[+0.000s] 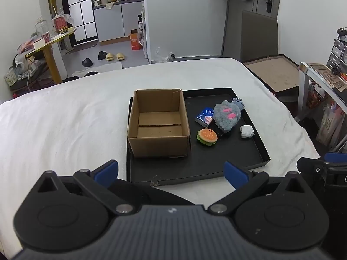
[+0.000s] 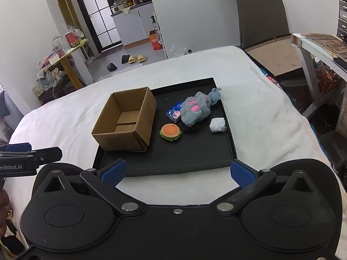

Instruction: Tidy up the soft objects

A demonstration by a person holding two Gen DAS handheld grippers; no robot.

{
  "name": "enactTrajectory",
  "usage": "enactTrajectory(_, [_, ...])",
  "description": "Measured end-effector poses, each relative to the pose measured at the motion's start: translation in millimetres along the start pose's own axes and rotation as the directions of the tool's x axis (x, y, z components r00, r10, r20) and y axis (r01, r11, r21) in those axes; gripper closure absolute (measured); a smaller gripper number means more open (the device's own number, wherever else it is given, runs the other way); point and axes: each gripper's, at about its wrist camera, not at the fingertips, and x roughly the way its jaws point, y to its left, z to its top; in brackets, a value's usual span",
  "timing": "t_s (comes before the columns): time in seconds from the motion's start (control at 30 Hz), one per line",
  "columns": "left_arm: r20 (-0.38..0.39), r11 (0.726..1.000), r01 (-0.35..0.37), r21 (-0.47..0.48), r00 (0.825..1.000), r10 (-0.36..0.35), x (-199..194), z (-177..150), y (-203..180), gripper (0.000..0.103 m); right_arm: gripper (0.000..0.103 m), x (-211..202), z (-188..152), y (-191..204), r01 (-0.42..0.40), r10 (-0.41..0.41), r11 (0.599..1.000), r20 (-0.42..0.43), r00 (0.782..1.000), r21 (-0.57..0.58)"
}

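A black tray (image 1: 216, 164) (image 2: 195, 158) lies on a white bed. At its left stands an empty cardboard box (image 1: 159, 123) (image 2: 126, 119), open at the top. To the right of the box lie a grey plush toy with pink patches (image 1: 227, 114) (image 2: 195, 108), a burger toy (image 1: 207, 137) (image 2: 170, 131), a blue packet (image 1: 203, 116) (image 2: 174, 110), a small white bundle (image 1: 246, 131) (image 2: 217, 124) and a dark item (image 2: 192, 127) under the plush. My left gripper (image 1: 171, 173) and right gripper (image 2: 177, 171) hover open before the tray's near edge, nothing between their blue pads.
The white bed (image 1: 65, 119) spreads wide to the left of the tray. A brown board (image 1: 275, 73) and a white desk (image 2: 314, 45) stand at the right. A yellow table (image 1: 49, 43) with clutter, slippers (image 1: 113, 56) and a kitchen lie beyond the bed.
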Motion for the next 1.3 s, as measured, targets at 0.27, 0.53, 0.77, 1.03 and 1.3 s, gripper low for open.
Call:
enactTrajectory(0.27, [0.011,1.0,0.005,-0.007,1.0,-0.005,-4.3,1.4,6.5,0.0,0.0,0.0,-0.1,-0.2,-0.002,0.001,1.0,0.01,1.0,0.007])
enactTrajectory(0.53, [0.022,1.0,-0.009,-0.011,1.0,0.009,-7.9,2.3,3.9,0.0,0.0,-3.1,-0.2,1.3,0.001,-0.001,1.0,0.022,1.0,-0.01])
enactTrajectory(0.77, [0.027,1.0,-0.015,-0.013,1.0,0.016,-10.6,2.1,4.6,0.0,0.0,-5.2,3.2,3.1,-0.001,0.002,1.0,0.017,1.0,-0.02])
enactTrajectory(1.03, [0.03,1.0,-0.017,-0.01,0.999,0.017,-11.3,0.9,4.8,0.0,0.0,-6.2,3.2,6.2,0.002,-0.001,1.0,0.02,1.0,-0.029])
enactTrajectory(1.3, [0.026,1.0,-0.015,-0.004,1.0,0.015,-11.4,1.9,2.7,0.0,0.0,-6.6,2.6,7.4,0.012,-0.011,0.999,0.027,1.0,-0.034])
